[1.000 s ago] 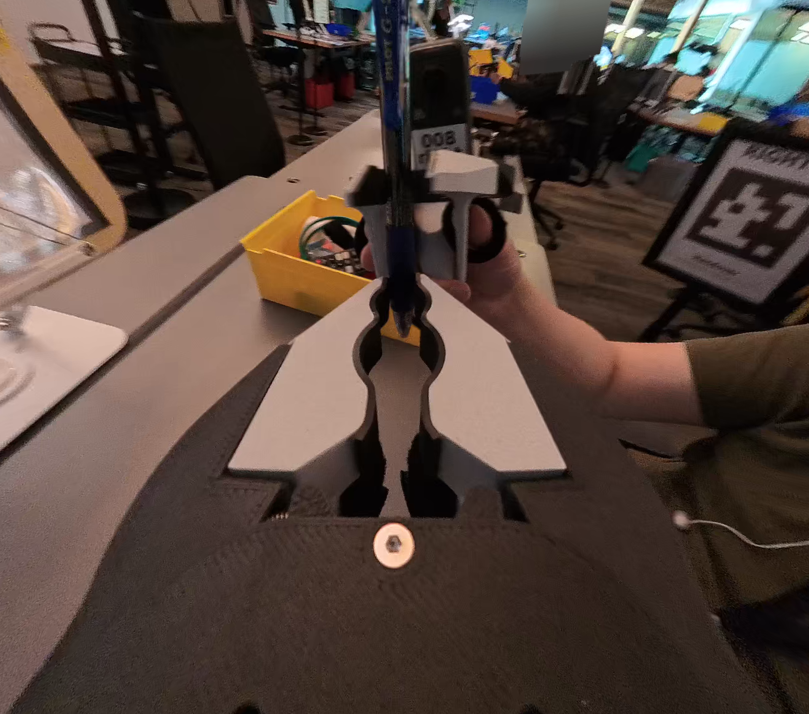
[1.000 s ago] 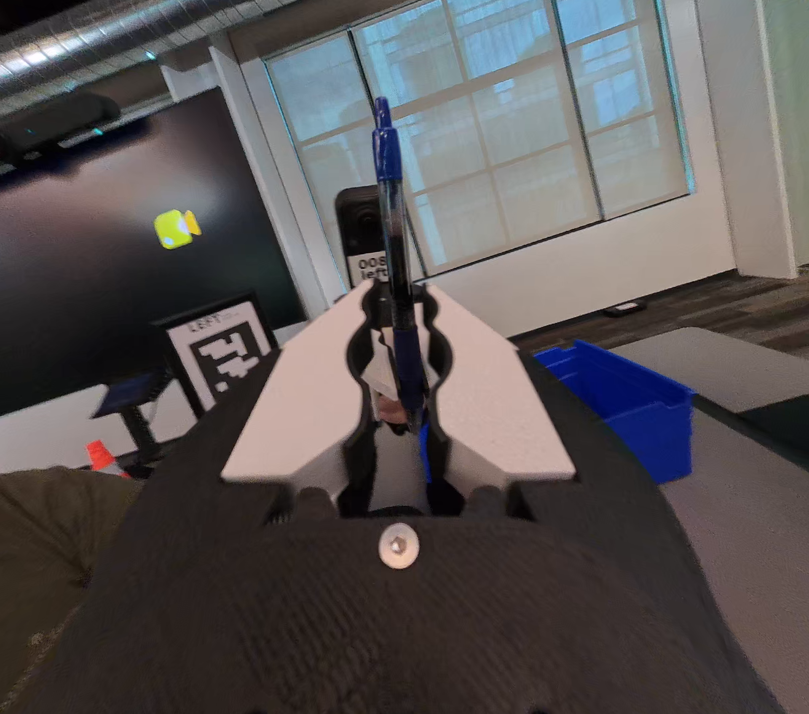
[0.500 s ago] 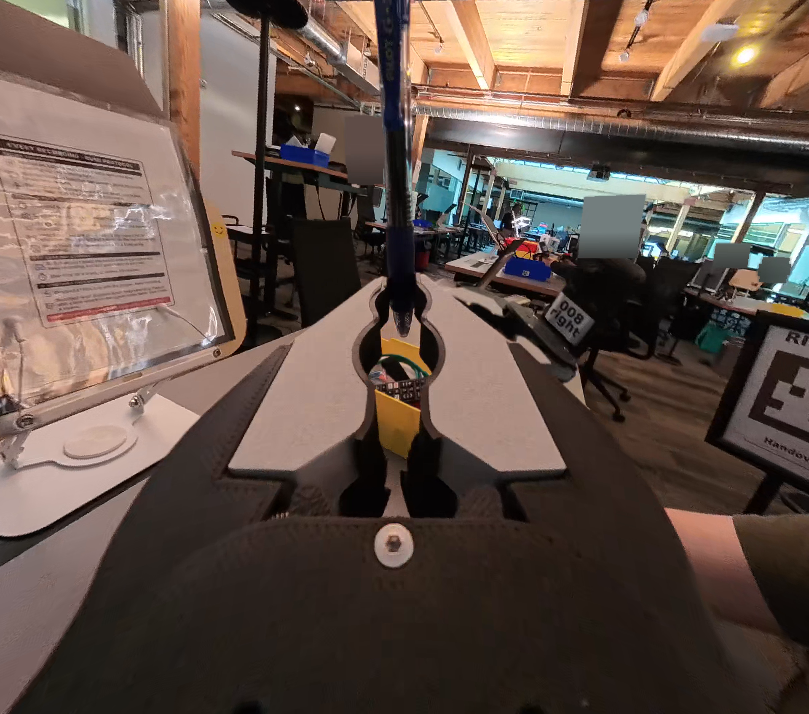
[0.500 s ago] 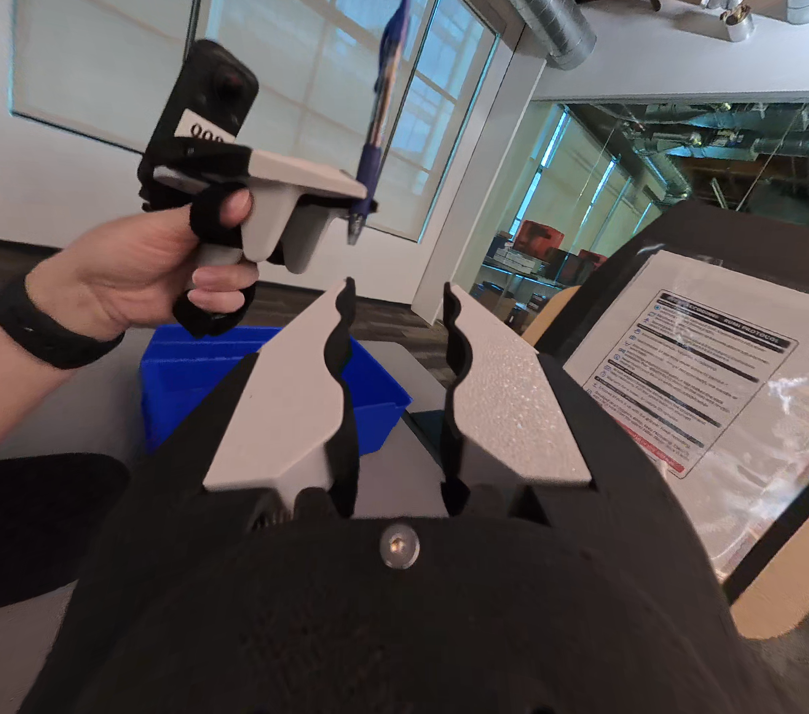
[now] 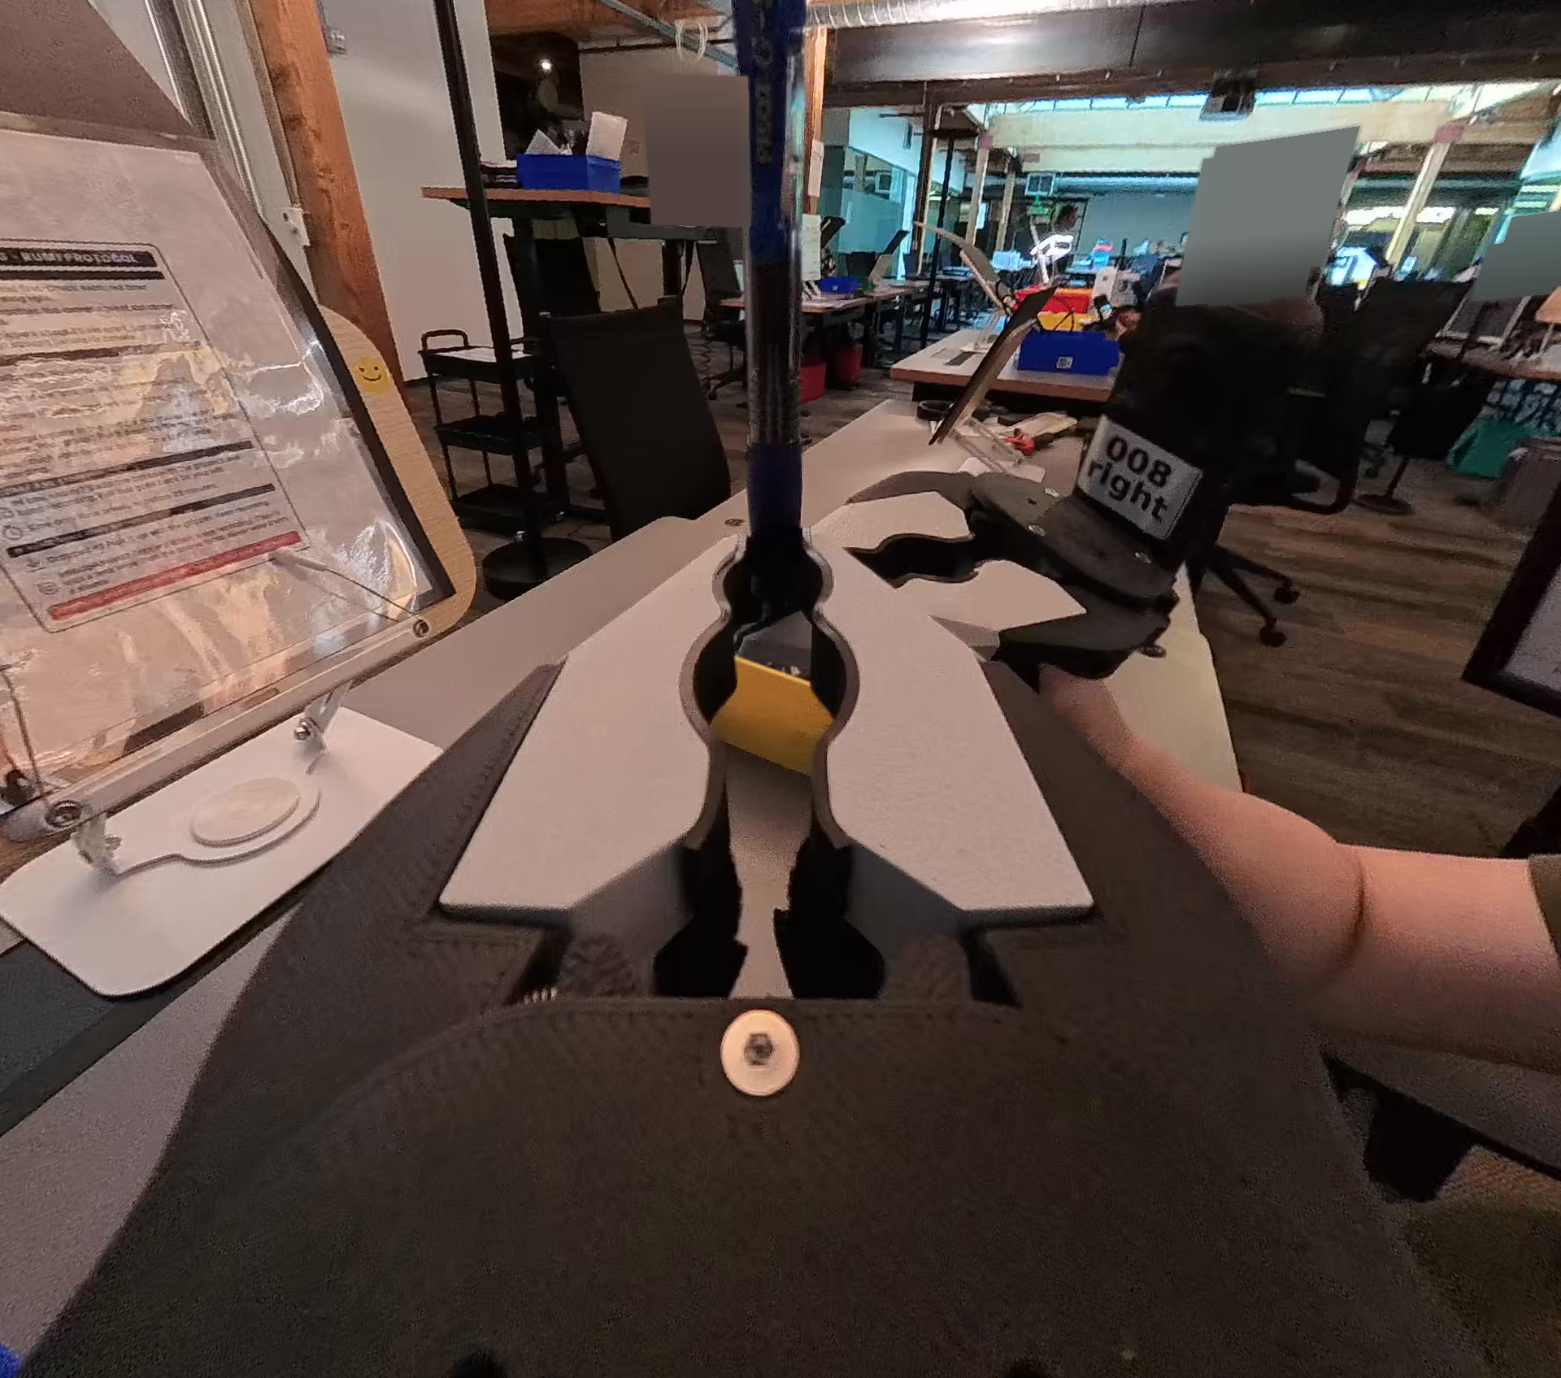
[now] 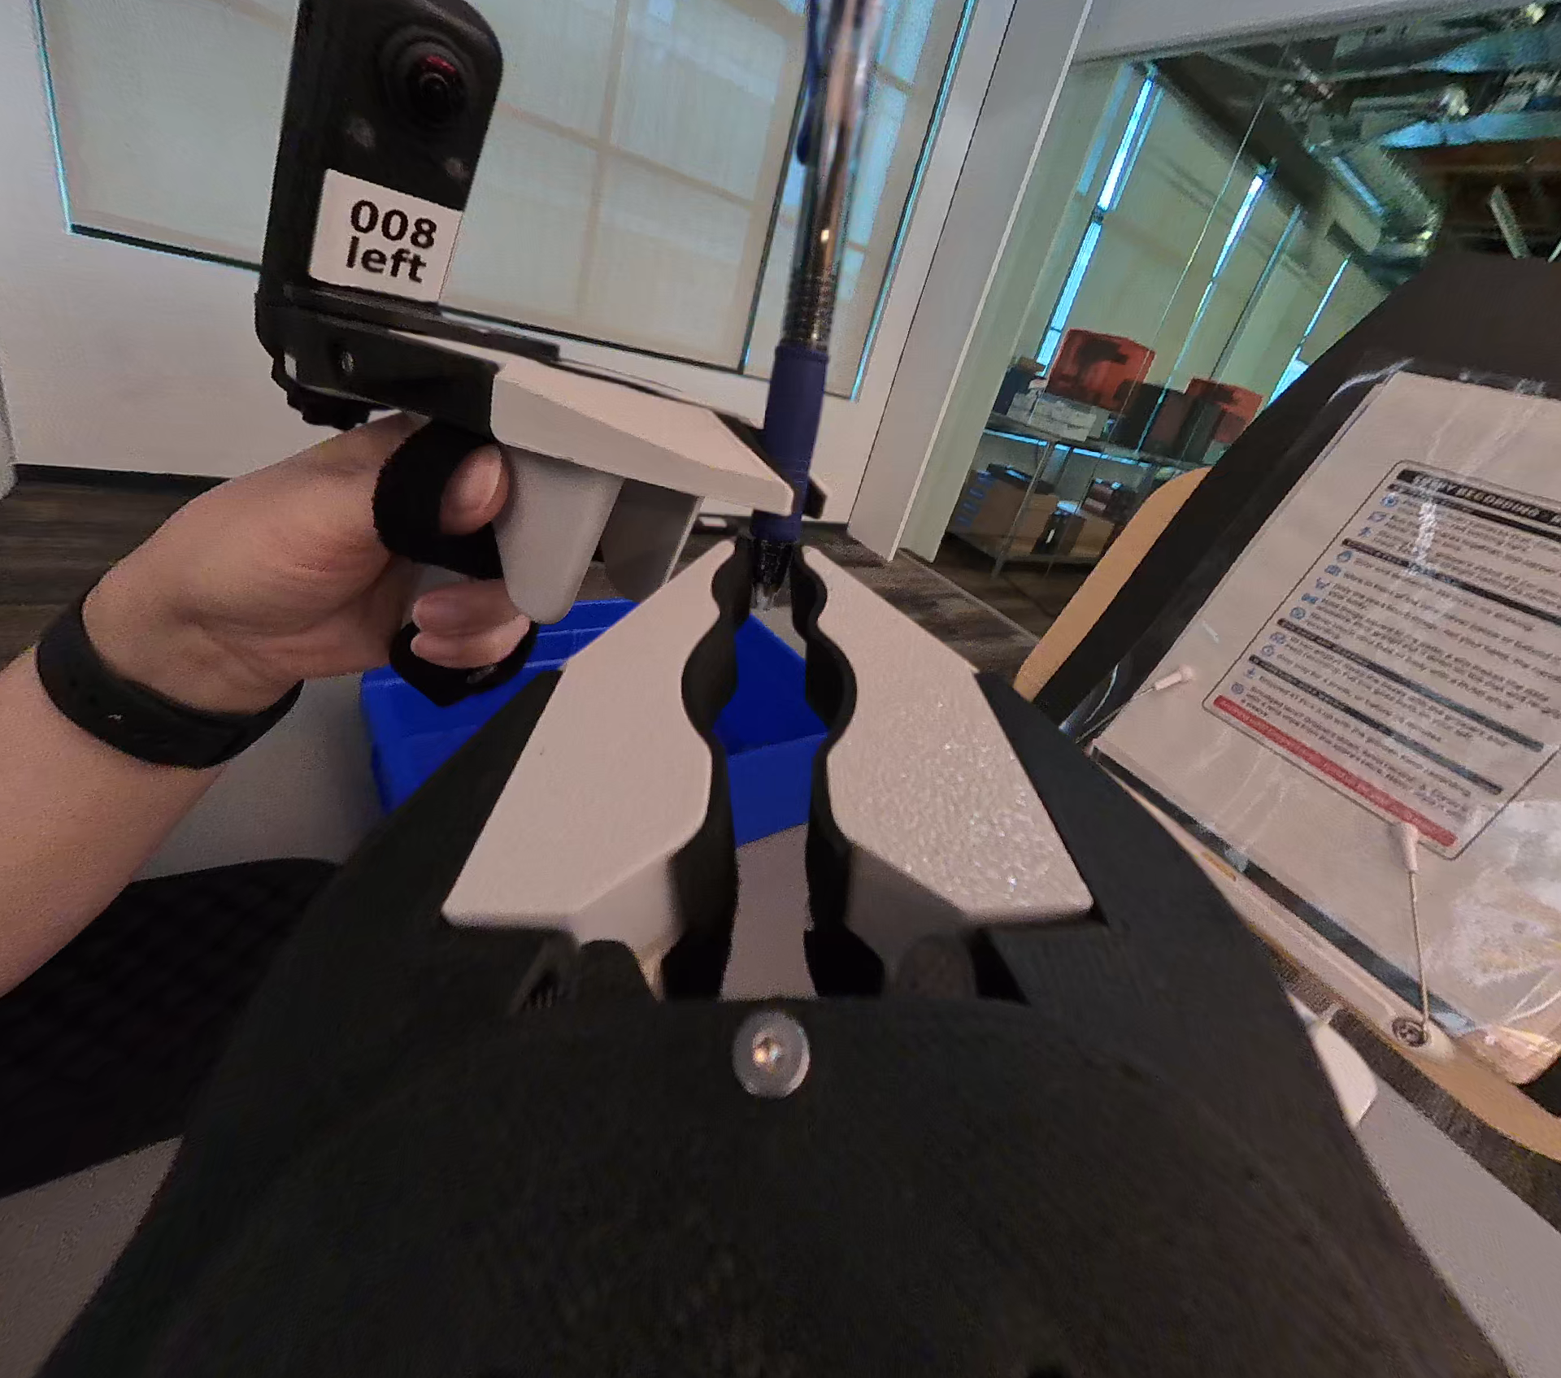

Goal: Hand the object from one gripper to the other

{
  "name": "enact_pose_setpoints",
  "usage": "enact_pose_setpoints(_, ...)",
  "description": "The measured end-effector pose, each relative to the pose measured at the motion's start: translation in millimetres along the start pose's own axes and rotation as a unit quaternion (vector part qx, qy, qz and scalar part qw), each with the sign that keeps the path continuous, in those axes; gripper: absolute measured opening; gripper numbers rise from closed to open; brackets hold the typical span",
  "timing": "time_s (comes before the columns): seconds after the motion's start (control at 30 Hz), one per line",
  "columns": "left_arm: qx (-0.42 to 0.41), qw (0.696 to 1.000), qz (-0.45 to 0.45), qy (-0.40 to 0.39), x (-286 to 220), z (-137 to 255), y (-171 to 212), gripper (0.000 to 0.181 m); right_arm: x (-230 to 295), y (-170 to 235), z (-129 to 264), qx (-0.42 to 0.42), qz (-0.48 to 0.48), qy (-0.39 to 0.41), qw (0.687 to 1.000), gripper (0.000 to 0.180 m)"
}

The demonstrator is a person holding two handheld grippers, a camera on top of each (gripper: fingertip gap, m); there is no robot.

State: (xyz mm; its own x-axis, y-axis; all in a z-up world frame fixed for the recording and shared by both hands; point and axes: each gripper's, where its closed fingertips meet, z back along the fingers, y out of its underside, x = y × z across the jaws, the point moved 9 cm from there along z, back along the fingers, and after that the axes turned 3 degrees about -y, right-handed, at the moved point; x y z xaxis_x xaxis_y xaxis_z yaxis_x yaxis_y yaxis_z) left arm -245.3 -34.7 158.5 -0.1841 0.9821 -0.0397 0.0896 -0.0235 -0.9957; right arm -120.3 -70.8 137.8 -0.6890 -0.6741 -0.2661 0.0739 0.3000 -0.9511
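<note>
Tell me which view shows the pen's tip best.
The right wrist view: the pen shows from the side and its tip pokes out below the left gripper. In the left wrist view the pen stands upright, tip hidden between that gripper's shut fingers.

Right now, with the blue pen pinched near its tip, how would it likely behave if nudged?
The blue pen looks stiff and light. The left gripper clamps only its rubber grip, so it might pivot. Its round barrel would probably roll if dropped on the grey table.
</note>
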Motion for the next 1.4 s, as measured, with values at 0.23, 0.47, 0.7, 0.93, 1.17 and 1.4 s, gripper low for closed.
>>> enact_pose_setpoints(0.23, 0.002, 0.995, -0.073, -0.067, 10, 21, -11, 0.060, -19, 4, 11, 0.025, 0.063, 0.065, 0.996, 0.006)
enact_pose_setpoints(0.47, 0.133, 0.862, -0.413, -0.261, 7, 33, 4, 0.064, -26, 12, 17, 0.165, 0.308, 0.155, 0.924, 0.007)
enact_pose_setpoints(0.7, 0.177, 0.741, -0.581, -0.286, -1, -19, 44, 0.061, -15, 23, 4, 0.209, 0.341, 0.138, 0.906, 0.006)
enact_pose_setpoints(0.93, 0.120, 0.728, -0.616, -0.278, -13, -25, 46, 0.045, -22, 17, 10, 0.247, 0.250, 0.132, 0.927, 0.007)
enact_pose_setpoints(1.17, 0.120, 0.716, -0.643, -0.243, -21, -29, 53, 0.049, -16, 23, 8, 0.294, 0.228, 0.085, 0.924, 0.007)
enact_pose_setpoints(1.4, 0.174, 0.702, -0.652, -0.228, -11, -32, 68, 0.028, -2, 28, 2, 0.340, 0.287, 0.064, 0.893, 0.007)
